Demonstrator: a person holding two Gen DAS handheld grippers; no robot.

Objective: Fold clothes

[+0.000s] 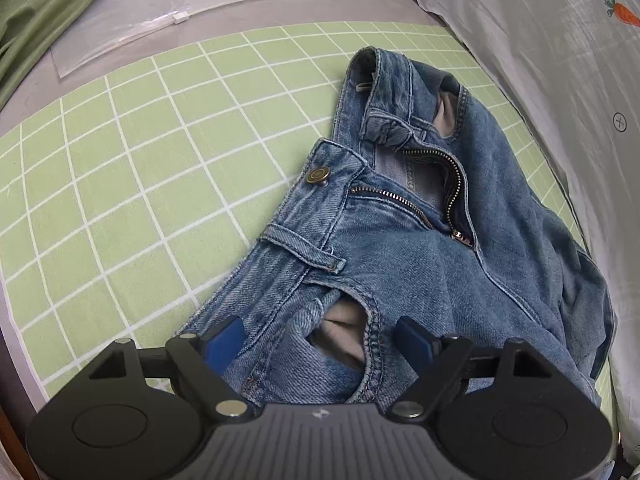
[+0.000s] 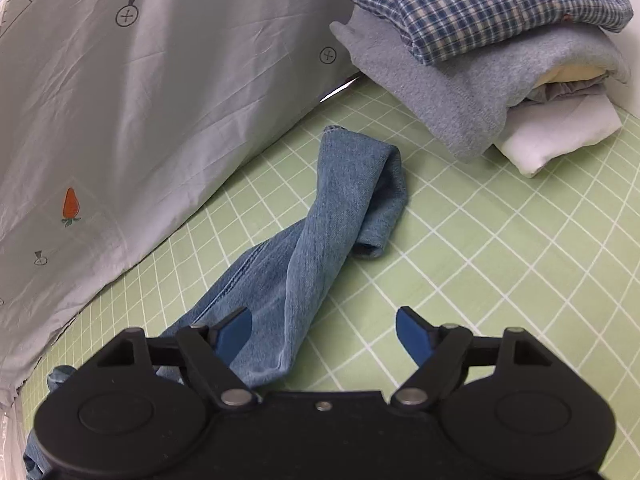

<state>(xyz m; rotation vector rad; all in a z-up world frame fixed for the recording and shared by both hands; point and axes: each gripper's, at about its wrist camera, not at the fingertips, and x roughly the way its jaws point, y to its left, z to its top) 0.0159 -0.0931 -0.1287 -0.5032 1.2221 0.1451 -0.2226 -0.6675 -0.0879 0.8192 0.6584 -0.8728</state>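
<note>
free: green grid sheet [image 1: 120,168] 9–11 o'clock of jeans [image 1: 420,240] | blocked: pillow [image 1: 540,60] 1–3 o'clock | right view: folded stack [image 2: 480,60] 1 o'clock, pillow 10 o'clock

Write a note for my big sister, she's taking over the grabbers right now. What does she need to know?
Left gripper: open, empty, over the jeans at the waistband end, by a front pocket.
Right gripper: open, empty, over the jeans' legs.
The jeans lie crumpled on the green checked sheet, unbuttoned, with the zip open; the legs are twisted and one end is doubled back.
Done: a pile of folded clothes sits at the far side of the sheet.
Left: straighten the legs, flatten the jeans, fold them, probably add them to the pile.
</note>
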